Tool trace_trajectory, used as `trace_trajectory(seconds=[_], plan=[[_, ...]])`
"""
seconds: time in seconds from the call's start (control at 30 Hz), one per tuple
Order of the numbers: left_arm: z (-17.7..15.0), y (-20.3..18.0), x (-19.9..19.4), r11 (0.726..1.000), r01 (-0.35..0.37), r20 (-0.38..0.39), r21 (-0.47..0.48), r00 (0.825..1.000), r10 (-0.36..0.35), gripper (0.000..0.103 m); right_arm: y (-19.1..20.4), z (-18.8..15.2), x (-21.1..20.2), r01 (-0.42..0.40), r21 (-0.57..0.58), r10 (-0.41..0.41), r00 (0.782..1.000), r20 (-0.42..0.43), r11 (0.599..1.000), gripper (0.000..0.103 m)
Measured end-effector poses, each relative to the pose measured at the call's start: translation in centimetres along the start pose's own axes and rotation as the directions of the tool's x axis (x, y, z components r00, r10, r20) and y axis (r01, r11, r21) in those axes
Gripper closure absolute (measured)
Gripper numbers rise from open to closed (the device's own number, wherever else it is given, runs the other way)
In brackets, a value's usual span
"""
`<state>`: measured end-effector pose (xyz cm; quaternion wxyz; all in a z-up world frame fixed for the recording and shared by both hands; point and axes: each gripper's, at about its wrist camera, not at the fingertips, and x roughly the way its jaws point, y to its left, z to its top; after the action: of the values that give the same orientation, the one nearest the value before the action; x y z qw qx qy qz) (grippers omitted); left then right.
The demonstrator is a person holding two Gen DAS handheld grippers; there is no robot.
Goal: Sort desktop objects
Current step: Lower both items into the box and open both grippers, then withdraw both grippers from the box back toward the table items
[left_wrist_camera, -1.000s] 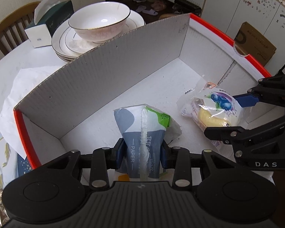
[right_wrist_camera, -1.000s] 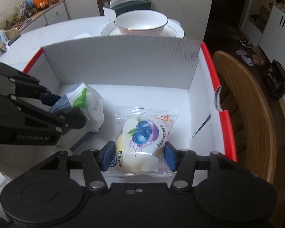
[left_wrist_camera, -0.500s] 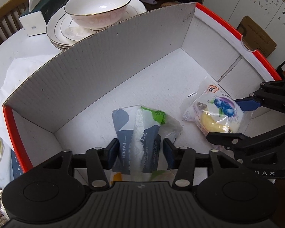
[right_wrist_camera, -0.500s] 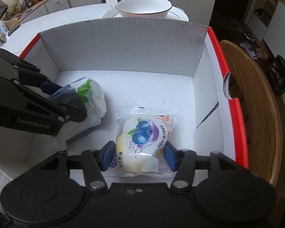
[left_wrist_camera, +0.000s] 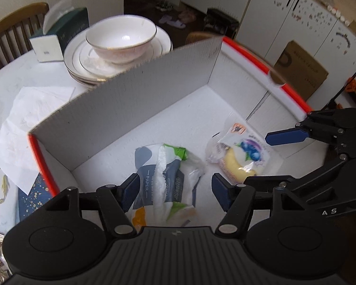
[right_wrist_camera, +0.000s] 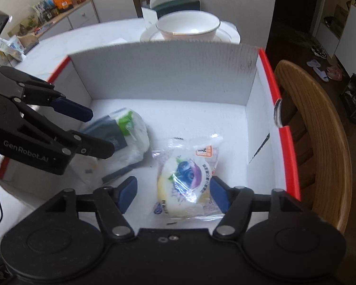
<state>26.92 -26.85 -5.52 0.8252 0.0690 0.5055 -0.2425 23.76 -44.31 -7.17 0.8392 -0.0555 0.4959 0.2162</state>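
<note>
1. Container: a white cardboard box with red-edged side walls sits on the tabletop. Both task items lie on its floor.
2. Left hand-held gripper: its jaws are opening. The tissue pack lies between the blue pads, with a clear gap on each side; neither pad presses on it. The pack rests flat on the box floor, in the near left part of the box as the right wrist view shows it.
3. Right hand-held gripper: its jaws are opening. The blueberry bun packet lies on the box floor between the pads. The left pad stands clear of it; the right pad is just beside the wrapper's edge, and contact there cannot be confirmed.
4. Relative position: the two items lie near each other but apart, the bun packet on the side of the right wall.
5. Surroundings beyond the far box wall: a white bowl on stacked plates, a tissue box beside them, and a sheet of white paper on the tabletop. A wooden chair stands just beside the right wall.
</note>
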Motion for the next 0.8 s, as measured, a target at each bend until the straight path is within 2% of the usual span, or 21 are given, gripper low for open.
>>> trace_trajectory(seconds=[0.2,0.4,0.6,0.67,0.8], plan=[[-1.1,0.0,-2.7,0.999,-0.017,0.071,-0.027,0.997,0.019,0.037,0.1,0.1,-2.6,-0.027,0.013,0.026,0.997,0.07,1.0,0.028],[-2.7,-0.2,-5.7,0.998,-0.045,0.152,-0.047,0.987,0.052,0.034,1.4,-0.3,-4.5,-0.03,0.0,0.03,0.991,0.132,1.0,0.023],[-4.3,-0.2,-8.4,0.998,-0.054,0.219,-0.025,0.974,0.058,0.031,3.2,-0.9,-6.2,-0.042,0.006,0.04,0.978,0.204,0.999,0.02],[-5.0,-0.1,-9.3,0.998,-0.067,0.238,-0.016,0.969,0.069,0.025,3.9,-1.0,-6.6,-0.041,0.011,0.038,0.974,0.223,0.999,0.02],[-6.5,0.7,-10.8,0.998,-0.066,0.263,-0.021,0.962,0.069,0.023,5.4,-1.5,-7.5,-0.028,0.02,0.021,0.958,0.285,0.999,0.019]])
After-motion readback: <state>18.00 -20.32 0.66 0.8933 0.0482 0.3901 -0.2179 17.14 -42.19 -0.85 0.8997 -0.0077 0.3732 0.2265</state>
